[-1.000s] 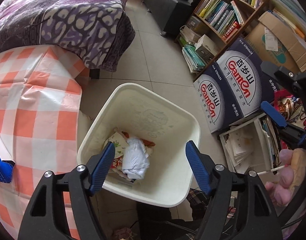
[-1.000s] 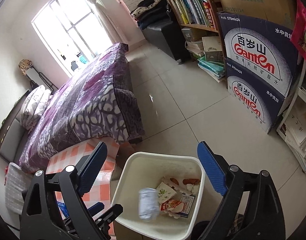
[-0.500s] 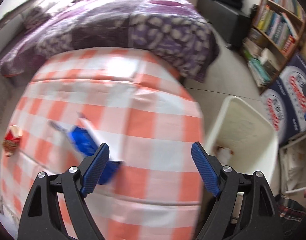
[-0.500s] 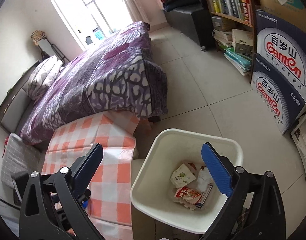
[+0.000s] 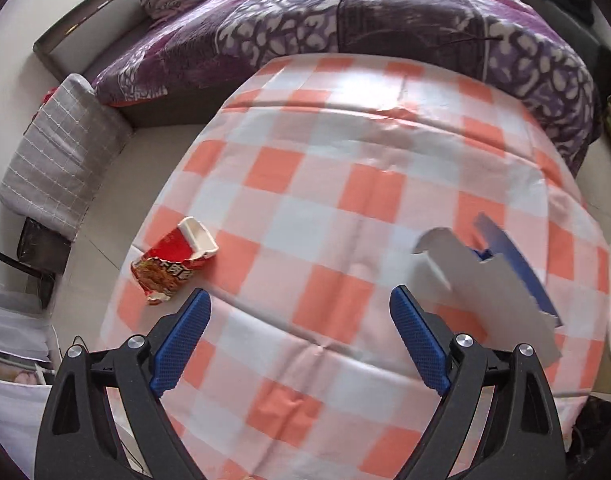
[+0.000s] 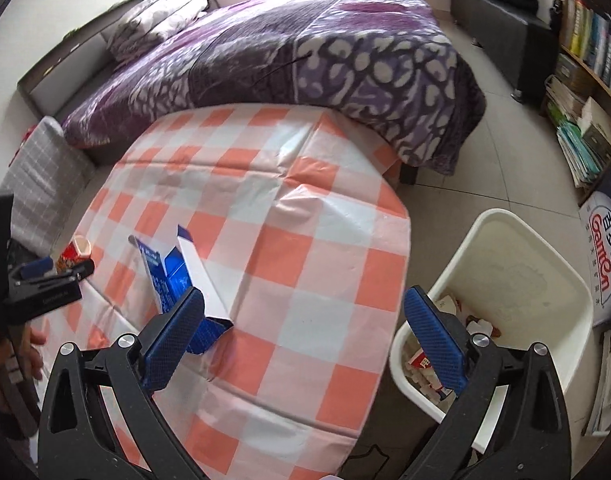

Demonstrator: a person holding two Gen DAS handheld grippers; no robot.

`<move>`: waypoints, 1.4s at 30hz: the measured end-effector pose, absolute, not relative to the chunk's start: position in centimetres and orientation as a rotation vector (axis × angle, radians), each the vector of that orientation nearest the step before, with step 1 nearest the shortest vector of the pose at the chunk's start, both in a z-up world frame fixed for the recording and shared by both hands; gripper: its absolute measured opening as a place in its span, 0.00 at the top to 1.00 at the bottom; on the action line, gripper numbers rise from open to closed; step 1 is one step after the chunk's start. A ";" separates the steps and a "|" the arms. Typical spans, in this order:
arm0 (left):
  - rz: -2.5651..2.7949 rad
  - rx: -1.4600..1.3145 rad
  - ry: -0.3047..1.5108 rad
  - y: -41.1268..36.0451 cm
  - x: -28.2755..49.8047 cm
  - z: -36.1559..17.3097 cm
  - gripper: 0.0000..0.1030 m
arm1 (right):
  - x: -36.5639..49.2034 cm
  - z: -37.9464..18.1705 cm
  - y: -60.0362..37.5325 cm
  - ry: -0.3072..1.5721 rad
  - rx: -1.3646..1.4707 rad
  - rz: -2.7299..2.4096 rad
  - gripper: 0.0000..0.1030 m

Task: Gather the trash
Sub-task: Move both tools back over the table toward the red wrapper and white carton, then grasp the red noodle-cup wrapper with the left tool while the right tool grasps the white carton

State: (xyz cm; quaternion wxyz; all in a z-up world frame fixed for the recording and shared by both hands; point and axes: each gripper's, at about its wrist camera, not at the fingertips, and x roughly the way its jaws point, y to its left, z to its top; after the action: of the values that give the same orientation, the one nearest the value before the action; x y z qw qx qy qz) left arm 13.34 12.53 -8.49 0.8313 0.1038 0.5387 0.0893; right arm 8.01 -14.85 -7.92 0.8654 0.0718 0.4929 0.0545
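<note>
An orange-and-white checked table (image 5: 345,184) (image 6: 325,248) carries two pieces of trash. A torn red snack wrapper (image 5: 173,264) (image 6: 75,254) lies near its left edge. An opened blue-and-white carton (image 5: 497,280) (image 6: 177,276) lies further right. My left gripper (image 5: 299,300) hovers above the cloth between the two; its jaws are opening and nothing is between them. My right gripper (image 6: 305,296) is open and empty, its left finger over the carton's near end. The cream trash bin (image 6: 505,220) stands on the floor at the table's right, with wrappers (image 6: 429,360) in it.
A bed with a purple patterned cover (image 6: 305,60) borders the table's far side. A grey checked cushion (image 5: 57,152) sits at the left. Bookshelves (image 6: 585,60) and a Ganten carton (image 6: 605,256) line the right wall beyond tiled floor (image 6: 505,140).
Both views have swung left from above the bin to over the checked table. The left jaws stand wider than before. The wrapper and carton have come into view.
</note>
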 end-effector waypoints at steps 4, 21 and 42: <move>0.288 0.396 1.152 16.7 14.4 -10.3 0.14 | 8.9 -8.9 -11.2 1.058 0.055 0.200 0.07; 0.133 0.588 1.325 26.8 18.8 -16.1 0.14 | 14.3 -15.4 -3.4 1.263 -0.076 0.431 0.18; 0.198 0.023 1.253 28.4 13.9 -13.9 0.52 | 11.9 -10.6 -5.0 1.102 0.088 0.481 0.55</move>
State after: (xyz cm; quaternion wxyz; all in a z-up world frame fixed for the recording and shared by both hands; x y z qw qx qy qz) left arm 13.89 28.37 -13.86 0.8053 0.0108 0.5854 0.0925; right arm 11.92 -5.01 -10.64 0.8238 0.0412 0.5181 0.2263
